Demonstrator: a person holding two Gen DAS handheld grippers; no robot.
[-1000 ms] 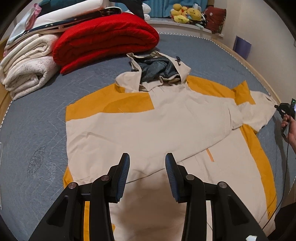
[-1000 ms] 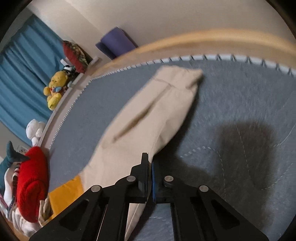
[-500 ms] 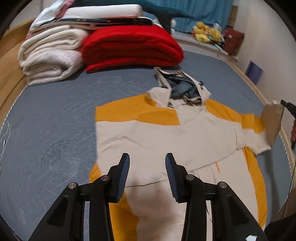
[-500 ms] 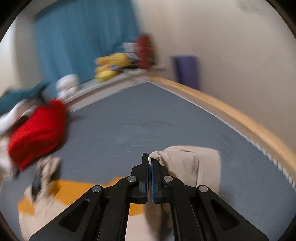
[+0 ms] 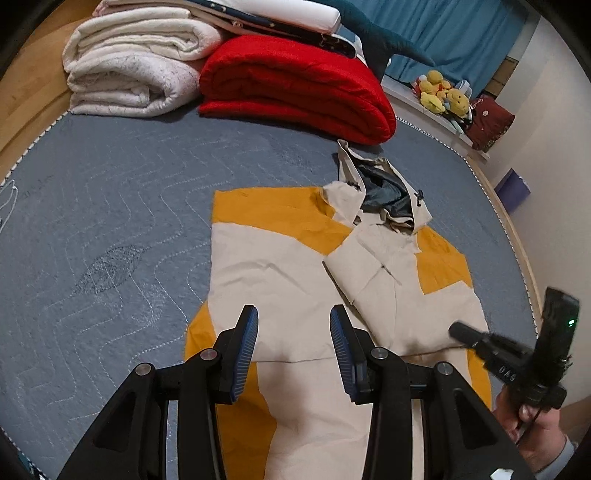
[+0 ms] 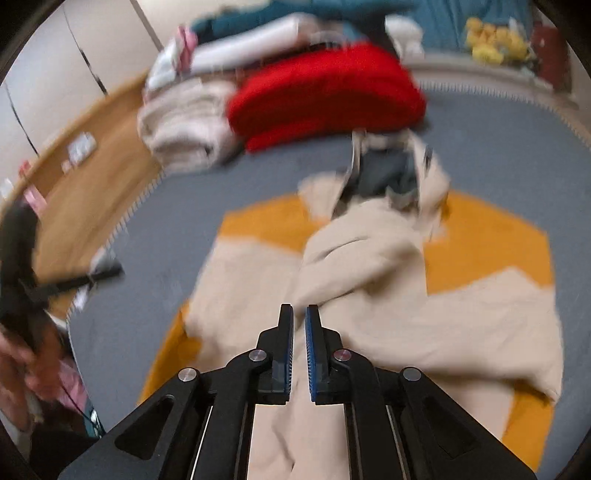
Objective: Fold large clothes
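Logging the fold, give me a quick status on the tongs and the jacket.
Left tongs open, empty. Right tongs opening, nothing between them. Jacket flat on the bed, one sleeve folded across the chest. Nothing in the way.

red blanket (image 5: 295, 92), white towels (image 5: 129, 74), yellow plush toys (image 5: 439, 92), blue curtain (image 5: 461, 29)

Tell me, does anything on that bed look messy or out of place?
Mostly the jacket: the sleeve folded across its front lies bunched and creased, not flat, and the hood gapes open, showing its dark lining. The folded red blanket and white blankets behind look tidy.
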